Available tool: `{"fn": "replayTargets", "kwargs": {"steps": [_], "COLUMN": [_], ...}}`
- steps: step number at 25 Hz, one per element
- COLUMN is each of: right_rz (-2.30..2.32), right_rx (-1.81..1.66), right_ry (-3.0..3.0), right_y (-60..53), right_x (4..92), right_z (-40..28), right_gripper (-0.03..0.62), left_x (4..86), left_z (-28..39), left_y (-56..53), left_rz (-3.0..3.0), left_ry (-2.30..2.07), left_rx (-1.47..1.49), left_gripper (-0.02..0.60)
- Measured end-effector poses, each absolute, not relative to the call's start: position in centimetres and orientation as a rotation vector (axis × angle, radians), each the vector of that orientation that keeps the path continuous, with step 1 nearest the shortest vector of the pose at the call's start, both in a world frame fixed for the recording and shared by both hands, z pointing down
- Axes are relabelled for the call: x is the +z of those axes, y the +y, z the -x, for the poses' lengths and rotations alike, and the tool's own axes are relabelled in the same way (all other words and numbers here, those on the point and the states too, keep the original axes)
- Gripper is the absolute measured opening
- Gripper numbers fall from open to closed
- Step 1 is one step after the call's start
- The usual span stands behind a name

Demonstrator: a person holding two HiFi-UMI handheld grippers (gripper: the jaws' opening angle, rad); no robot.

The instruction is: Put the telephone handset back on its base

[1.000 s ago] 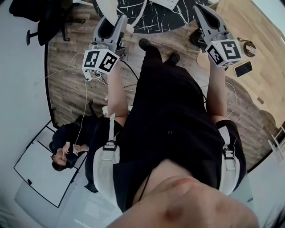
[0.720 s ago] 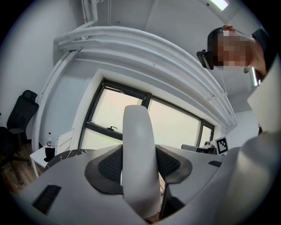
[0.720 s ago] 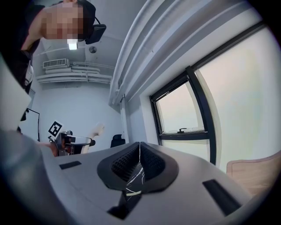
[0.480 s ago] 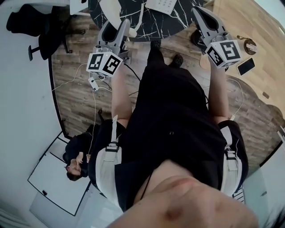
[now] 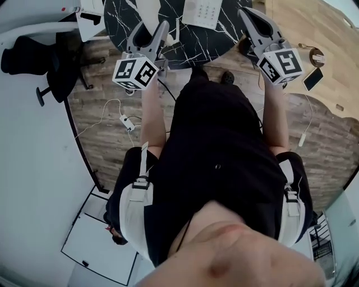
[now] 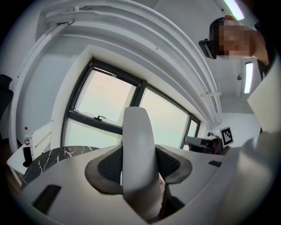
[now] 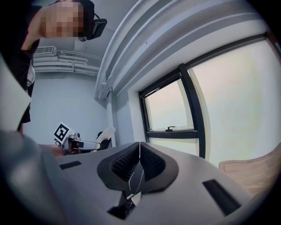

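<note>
A white telephone handset (image 6: 138, 145) stands upright between the jaws of my left gripper (image 6: 139, 163), which is shut on it. In the head view, the left gripper (image 5: 160, 29) is over the near edge of a black marble table (image 5: 227, 31). The white telephone base (image 5: 201, 10) with its keypad lies on that table, ahead and to the right of the left gripper. My right gripper (image 5: 247, 13) hangs at the table's right edge. Its pads (image 7: 151, 161) are pressed together with nothing between them. The right gripper view shows the left gripper with the handset (image 7: 106, 133) sticking up.
A black office chair (image 5: 33, 56) stands left of the table. A cable with an adapter (image 5: 124, 119) trails over the wooden floor. A dark phone (image 5: 312, 78) and a round object (image 5: 318, 56) lie on the light wood at the right. Windows fill both gripper views.
The head view has shifted so that more of the marble table and the base show. Both grippers now reach over the table's edge. The seated person at lower left has left the view.
</note>
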State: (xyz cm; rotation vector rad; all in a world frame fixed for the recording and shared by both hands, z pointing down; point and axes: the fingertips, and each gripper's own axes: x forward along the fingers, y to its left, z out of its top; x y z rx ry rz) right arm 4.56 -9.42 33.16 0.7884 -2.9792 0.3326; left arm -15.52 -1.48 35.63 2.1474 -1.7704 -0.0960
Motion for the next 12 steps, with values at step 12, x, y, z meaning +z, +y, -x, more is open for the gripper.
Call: {"fn": "replayTargets", "kwargs": {"steps": [12], "right_rz": [-0.979], "right_rx": [0.423], "right_ry": [-2.852], "right_y": [-11.2], "right_x": [36.1], "right_z": [-1.2], "right_gripper": [0.031], "left_x": [42.4], "left_z": [16.3], "left_y": [-9.2], "left_rz": [-2.145], "left_ry": [-1.524], "left_rx": [0.015], "left_gripper": [0.222]}}
